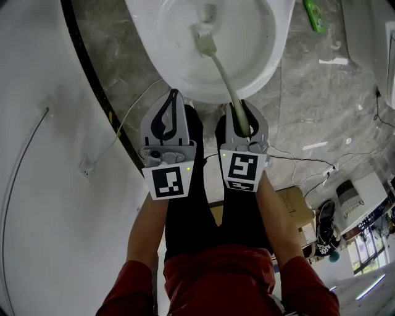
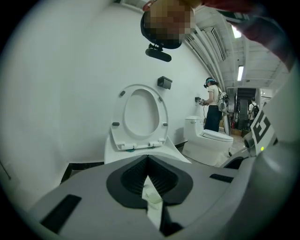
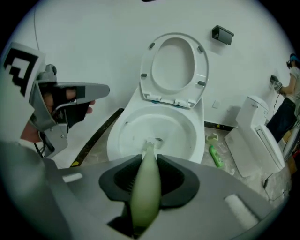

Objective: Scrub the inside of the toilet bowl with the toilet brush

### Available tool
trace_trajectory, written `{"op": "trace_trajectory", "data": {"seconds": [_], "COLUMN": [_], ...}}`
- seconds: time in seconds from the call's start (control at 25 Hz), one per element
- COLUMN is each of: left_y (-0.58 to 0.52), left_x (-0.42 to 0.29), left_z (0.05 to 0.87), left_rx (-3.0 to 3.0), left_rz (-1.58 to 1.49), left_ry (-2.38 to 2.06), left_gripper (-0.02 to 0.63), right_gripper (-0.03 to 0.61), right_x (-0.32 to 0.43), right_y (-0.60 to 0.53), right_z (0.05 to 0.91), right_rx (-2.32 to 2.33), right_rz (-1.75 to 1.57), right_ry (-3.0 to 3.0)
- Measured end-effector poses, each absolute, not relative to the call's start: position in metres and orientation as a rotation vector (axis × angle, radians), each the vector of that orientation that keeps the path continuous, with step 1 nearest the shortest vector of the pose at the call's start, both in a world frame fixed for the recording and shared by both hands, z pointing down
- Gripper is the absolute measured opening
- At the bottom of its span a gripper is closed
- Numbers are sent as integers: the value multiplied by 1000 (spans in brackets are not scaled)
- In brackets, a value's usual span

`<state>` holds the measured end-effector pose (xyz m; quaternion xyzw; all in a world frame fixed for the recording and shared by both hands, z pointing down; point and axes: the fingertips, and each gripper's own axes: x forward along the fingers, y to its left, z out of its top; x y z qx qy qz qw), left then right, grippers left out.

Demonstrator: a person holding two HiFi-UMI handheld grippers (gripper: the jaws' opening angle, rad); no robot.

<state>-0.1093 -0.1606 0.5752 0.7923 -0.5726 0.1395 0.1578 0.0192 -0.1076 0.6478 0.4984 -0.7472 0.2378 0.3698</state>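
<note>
Nearest the lens sit the left marker cube (image 1: pixel 168 182) and the right marker cube (image 1: pixel 242 170), each on the back of its gripper. The right gripper (image 1: pixel 241 112) has its fingers clamped on the pale green handle of the toilet brush (image 1: pixel 222 71). The brush's white head lies low in the toilet bowl (image 1: pixel 279 37), just beside the outlet. The left gripper (image 1: pixel 173 94) hangs just short of the rim, fingers brought together at the tips and gripping nothing I can name (a pale shape shows in the gap behind the tips in its own view, and I cannot tell what it is).

Scrubbing looks to be the step in hand. To do it well, I would keep the clamp on the thick part of the handle, since that smooth taper could twist or slip under side load. I would press the head against the porcelain and work it round the wall in overlapping strokes, up to under the rim. The bristles should not flick out over the edge. The idle left gripper is best kept clear of the handle's sweep.

No brand, label or word can be read. The cubes bear only black-and-white square patterns, and the green bottle-like thing (image 1: pixel 313 15) on the floor beyond the bowl is too small to read.
</note>
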Motion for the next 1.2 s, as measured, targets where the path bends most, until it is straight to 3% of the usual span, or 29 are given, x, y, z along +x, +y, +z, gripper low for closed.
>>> {"op": "trace_trajectory", "data": {"seconds": [0.24, 0.48, 0.84, 1.2], "left_y": [-176, -182, -172, -168], "left_x": [-119, -120, -103, -122], "left_z": [573, 582, 586, 590], "left_rx": [2253, 2232, 2232, 2187], "left_rz": [391, 400, 411, 438], "left_ry": [-1668, -1674, -1630, -1673], "left_gripper": [6, 6, 6, 6], "right_gripper": [110, 110, 110, 110], "right_x": [-1, 33, 82, 26], "right_y": [-120, -122, -154, -152], "right_z": [620, 661, 647, 671], "right_rx": [1317, 1314, 1393, 1434], "right_rz": [808, 667, 346, 1014], "right_ry": [-2024, -1886, -1790, -1935]}}
